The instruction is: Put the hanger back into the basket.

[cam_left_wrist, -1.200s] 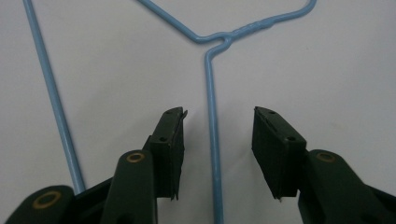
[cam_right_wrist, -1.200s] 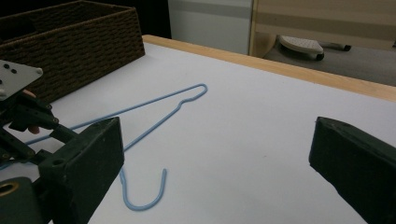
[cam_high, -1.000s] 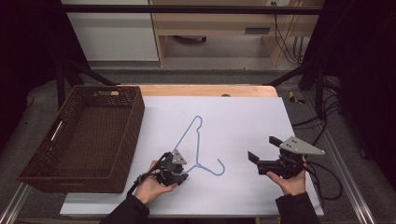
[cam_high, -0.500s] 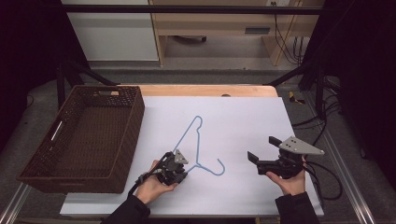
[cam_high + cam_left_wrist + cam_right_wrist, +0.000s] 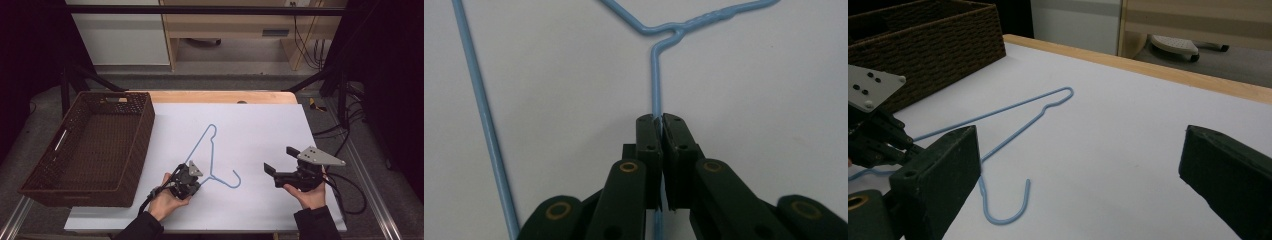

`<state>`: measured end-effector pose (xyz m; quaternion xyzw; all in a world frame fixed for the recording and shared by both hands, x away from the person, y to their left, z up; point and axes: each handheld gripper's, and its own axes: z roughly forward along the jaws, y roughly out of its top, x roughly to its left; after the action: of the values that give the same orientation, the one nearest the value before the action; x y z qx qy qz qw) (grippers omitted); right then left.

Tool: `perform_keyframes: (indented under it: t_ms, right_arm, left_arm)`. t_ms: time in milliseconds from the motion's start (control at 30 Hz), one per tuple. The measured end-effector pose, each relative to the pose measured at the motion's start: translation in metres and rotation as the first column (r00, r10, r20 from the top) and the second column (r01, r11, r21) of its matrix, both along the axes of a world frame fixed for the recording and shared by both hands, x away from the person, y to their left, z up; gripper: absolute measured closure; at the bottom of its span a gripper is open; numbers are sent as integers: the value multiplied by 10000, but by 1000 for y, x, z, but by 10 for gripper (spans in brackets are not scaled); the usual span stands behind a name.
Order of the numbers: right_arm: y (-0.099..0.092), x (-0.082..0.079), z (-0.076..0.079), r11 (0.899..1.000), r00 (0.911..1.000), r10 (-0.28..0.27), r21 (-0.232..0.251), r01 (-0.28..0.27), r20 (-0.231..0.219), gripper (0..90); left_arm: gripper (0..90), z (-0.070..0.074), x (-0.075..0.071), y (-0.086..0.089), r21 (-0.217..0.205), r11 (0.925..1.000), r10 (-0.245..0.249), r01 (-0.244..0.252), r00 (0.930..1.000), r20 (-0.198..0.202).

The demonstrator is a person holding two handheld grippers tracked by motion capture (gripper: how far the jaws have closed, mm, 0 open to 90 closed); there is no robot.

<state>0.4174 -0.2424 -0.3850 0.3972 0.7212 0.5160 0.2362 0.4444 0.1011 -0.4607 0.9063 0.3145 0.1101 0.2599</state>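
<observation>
A light blue wire hanger (image 5: 212,150) lies flat on the white table sheet (image 5: 260,125), its hook toward the front edge. My left gripper (image 5: 189,181) is low over the sheet at the hanger's near left corner. In the left gripper view the hanger (image 5: 655,75) runs straight into my left gripper (image 5: 659,119), whose jaws are shut on the thin wire. My right gripper (image 5: 280,160) is held to the right of the hook, open, with nothing in it. The right gripper view has the hanger (image 5: 1013,130) lying ahead of my right gripper (image 5: 1080,170).
A dark woven basket (image 5: 145,130) stands along the table's left side, also seen as the basket (image 5: 933,45) in the right gripper view. A wooden strip (image 5: 220,96) edges the far side. Cables trail off the right edge.
</observation>
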Motion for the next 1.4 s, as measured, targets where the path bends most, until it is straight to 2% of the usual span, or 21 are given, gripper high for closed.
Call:
perform_keyframes:
  t_ms: [600, 1067, 1400]
  right_arm:
    - [5, 1, -4, 9997, 9997, 208, -138, -210, -130, 41]
    - [15, 4, -11, 9977, 9975, 616, -273, -626, -358, 49]
    - [30, 6, -22, 9926, 9911, 1113, -396, -1144, -724, 50]
  left_arm:
    - [868, 3, -1, 3, -223, 9997, 106, -103, 9998, 138]
    - [868, 25, -6, 16, -1008, 9943, 406, -353, 9978, 516]
    - [869, 40, -7, 27, -1322, 9902, 557, -453, 9955, 761]
